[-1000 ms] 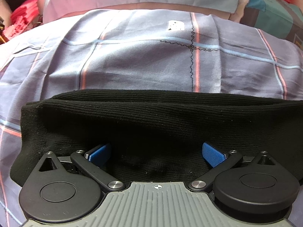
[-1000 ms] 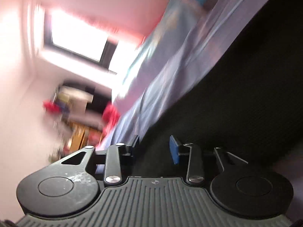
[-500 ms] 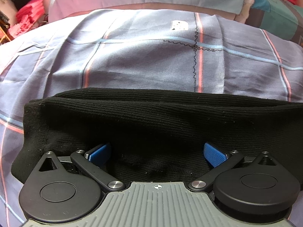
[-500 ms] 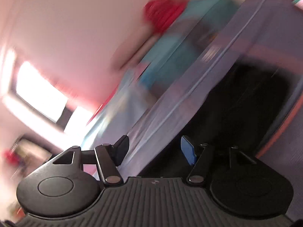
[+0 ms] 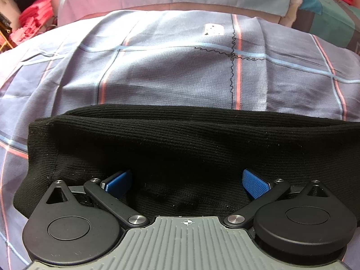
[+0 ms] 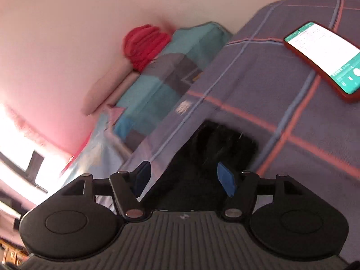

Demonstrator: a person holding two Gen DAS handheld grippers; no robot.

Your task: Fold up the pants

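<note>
Bed covered by a purple-blue checked sheet [image 5: 180, 76] with pink and light-blue stripes; small white patch [image 5: 213, 29] printed near its far edge. Folded blanket [image 6: 157, 85], teal and grey blocks, along the far edge against the wall. Red knitted bundle [image 6: 144, 45] on top of the blanket. Phone [image 6: 324, 56] in red case, screen lit, lying flat on the sheet near the right edge. Pink stack [image 5: 31, 29] beyond the bed's far left corner.

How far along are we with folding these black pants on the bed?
Done: the black pants lie as a doubled-over band on the plaid sheet.
In hand: nothing gripped. The left gripper is open over the cloth; the right gripper has just been opening, empty.
Left: probably another fold, though the full length isn't visible.
</note>
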